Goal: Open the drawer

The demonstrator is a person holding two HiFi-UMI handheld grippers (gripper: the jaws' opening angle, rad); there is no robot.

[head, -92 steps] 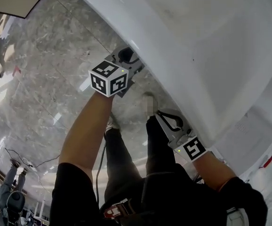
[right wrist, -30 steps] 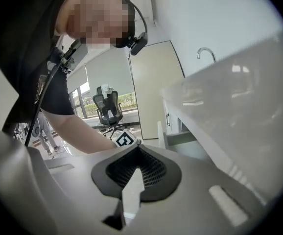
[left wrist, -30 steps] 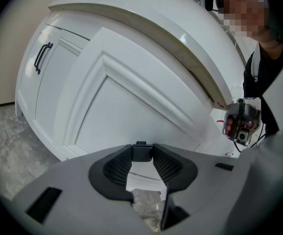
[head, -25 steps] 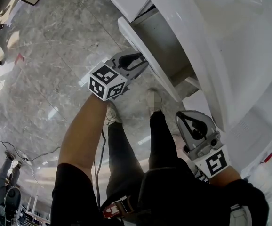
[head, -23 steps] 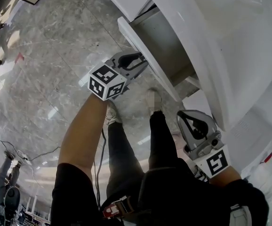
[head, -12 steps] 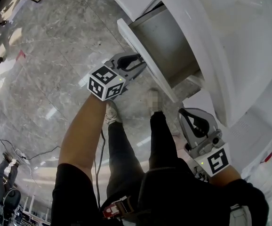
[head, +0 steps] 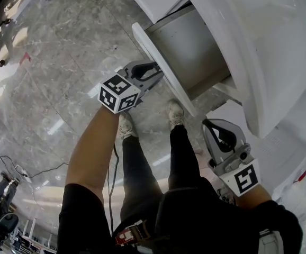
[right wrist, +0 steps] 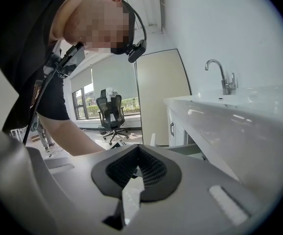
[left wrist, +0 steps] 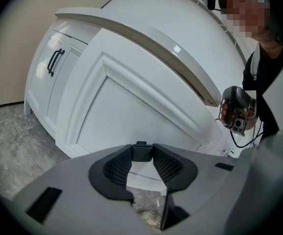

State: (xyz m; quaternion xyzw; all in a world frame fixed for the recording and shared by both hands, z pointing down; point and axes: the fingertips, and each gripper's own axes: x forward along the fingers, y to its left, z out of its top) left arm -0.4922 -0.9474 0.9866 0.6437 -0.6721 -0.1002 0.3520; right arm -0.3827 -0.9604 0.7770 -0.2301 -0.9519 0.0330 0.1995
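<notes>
The big white cabinet [head: 280, 62] stands over a shiny grey stone floor [head: 52, 62]. A few seconds ago its front was all flat and shut. Now the drawer [head: 195, 52] sticks out from it, and you can see its grey side and the dark gap above it. In the last second it has slid out a little more toward the person.

The left gripper [head: 155, 72] is at the white front of the drawer. It has moved back together with the drawer. Its fingers are closed on a small black handle [left wrist: 141, 152] at the bottom of the drawer front, and they have not let go or changed their squeeze. So I think this gripper is doing the pulling.

The right gripper [head: 220, 130] was close under the cabinet before. Now it has moved away and hangs low at the person's right side, well apart from the drawer. Its fingers are closed, tips together, with nothing between them.

Down below, the person's shoes [head: 175, 112] stand just under the drawer front.

The job looks nearly done. The drawer is open already. It may only need a last small pull, and then the left gripper can let go.
</notes>
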